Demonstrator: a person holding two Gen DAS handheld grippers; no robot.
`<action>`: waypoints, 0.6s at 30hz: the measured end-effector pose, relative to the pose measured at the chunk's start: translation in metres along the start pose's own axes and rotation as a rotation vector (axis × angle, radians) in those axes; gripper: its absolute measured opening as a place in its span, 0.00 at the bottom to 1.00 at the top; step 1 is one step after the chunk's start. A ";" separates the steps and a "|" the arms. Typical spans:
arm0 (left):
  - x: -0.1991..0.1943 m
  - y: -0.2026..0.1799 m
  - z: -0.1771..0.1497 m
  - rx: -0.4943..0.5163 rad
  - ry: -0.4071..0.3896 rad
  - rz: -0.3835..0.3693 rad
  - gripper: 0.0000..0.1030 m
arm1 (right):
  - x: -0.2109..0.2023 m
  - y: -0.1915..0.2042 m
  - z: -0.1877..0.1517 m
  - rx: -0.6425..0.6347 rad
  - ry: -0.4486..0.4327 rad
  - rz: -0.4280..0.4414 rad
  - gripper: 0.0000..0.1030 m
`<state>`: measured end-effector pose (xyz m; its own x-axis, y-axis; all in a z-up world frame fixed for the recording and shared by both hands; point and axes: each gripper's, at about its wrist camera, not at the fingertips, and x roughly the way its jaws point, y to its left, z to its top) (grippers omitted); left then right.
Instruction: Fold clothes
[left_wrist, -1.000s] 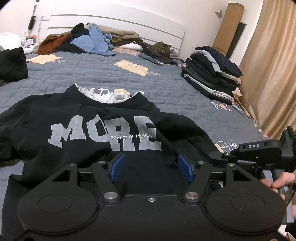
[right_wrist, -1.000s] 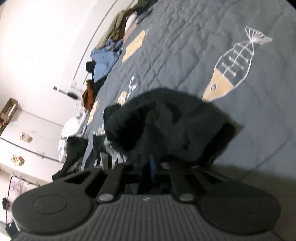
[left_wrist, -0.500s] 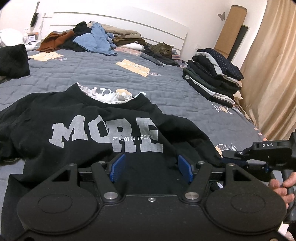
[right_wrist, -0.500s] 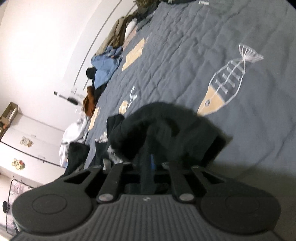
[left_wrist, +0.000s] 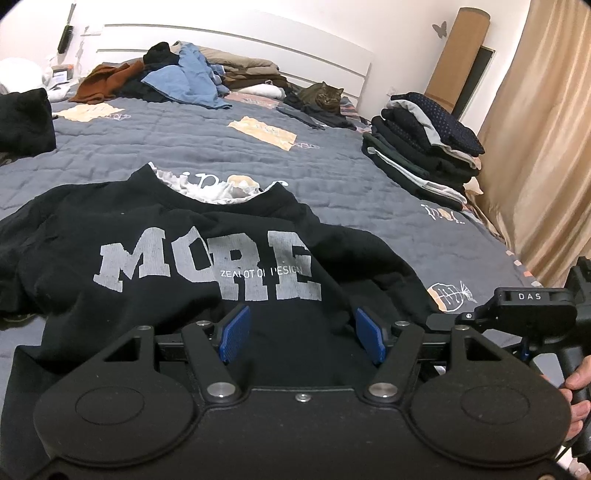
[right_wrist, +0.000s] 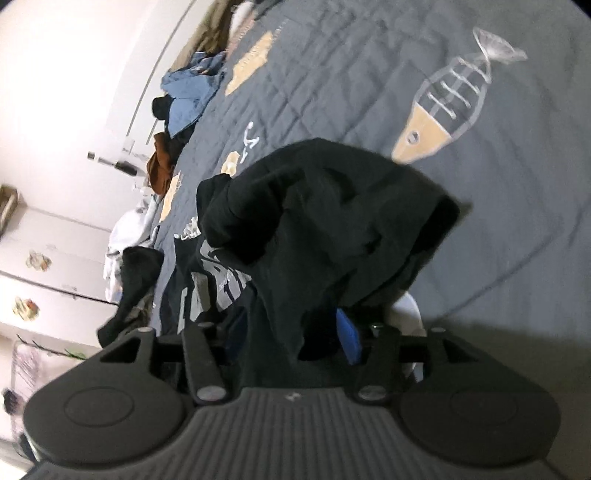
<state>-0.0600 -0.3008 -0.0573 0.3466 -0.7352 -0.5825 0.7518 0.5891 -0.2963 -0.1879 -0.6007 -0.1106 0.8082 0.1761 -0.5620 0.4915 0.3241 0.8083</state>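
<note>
Black cotton T-shirt (left_wrist: 192, 236), soft and rumpled, cracked grey block print "MORE", lies front-up on a grey quilted bedspread (left_wrist: 369, 192) stitched with fish and tan patches; left gripper (left_wrist: 302, 334) hovers over its lower hem, blue ribbed pads spread wide, nothing between them. Right gripper (right_wrist: 295, 332) has a bunched fold of the shirt's right side draped between its fingers, lifted off the quilt, though whether the pads press the cloth I cannot tell. White headboard (left_wrist: 236, 40), loose clothes heap (left_wrist: 177, 77), tabby cat (left_wrist: 321, 96), folded dark stack (left_wrist: 421, 147), beige curtain (left_wrist: 546, 140).
</note>
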 end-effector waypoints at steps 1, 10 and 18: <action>0.000 0.000 0.000 0.000 0.001 0.001 0.61 | 0.001 -0.001 0.000 0.012 0.005 0.005 0.51; 0.001 -0.003 -0.001 0.016 0.006 0.004 0.61 | 0.013 -0.011 -0.002 0.099 0.013 0.058 0.51; 0.001 -0.004 -0.002 0.022 0.006 0.003 0.61 | 0.024 -0.016 -0.001 0.148 -0.062 0.072 0.26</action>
<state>-0.0635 -0.3033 -0.0579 0.3455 -0.7313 -0.5881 0.7627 0.5840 -0.2781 -0.1767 -0.6006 -0.1369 0.8592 0.1348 -0.4935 0.4702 0.1718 0.8657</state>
